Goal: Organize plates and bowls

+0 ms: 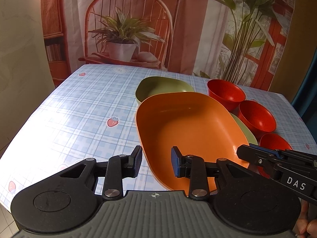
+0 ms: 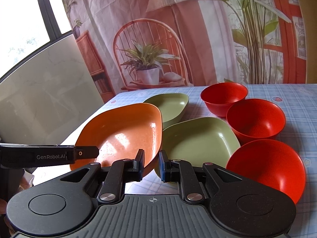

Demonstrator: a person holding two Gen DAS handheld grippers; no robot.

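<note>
An orange plate (image 1: 190, 130) is tilted above the table, its near rim between the jaws of both grippers. My left gripper (image 1: 156, 162) is open, its fingers astride the plate's near left rim. My right gripper (image 2: 151, 163) is open with the plate's (image 2: 122, 136) right rim in the gap; it also shows in the left wrist view (image 1: 257, 154) at the plate's right edge. One green plate (image 2: 198, 138) lies under and right of the orange one, another green plate (image 2: 170, 105) lies behind. Three red bowls (image 2: 223, 97) (image 2: 255, 119) (image 2: 267, 166) stand in a row on the right.
The table (image 1: 79, 109) has a blue checked cloth with strawberries, bare on its left half. A printed backdrop curtain (image 1: 138, 19) hangs behind the far edge. A grey panel (image 2: 45, 99) stands at the left.
</note>
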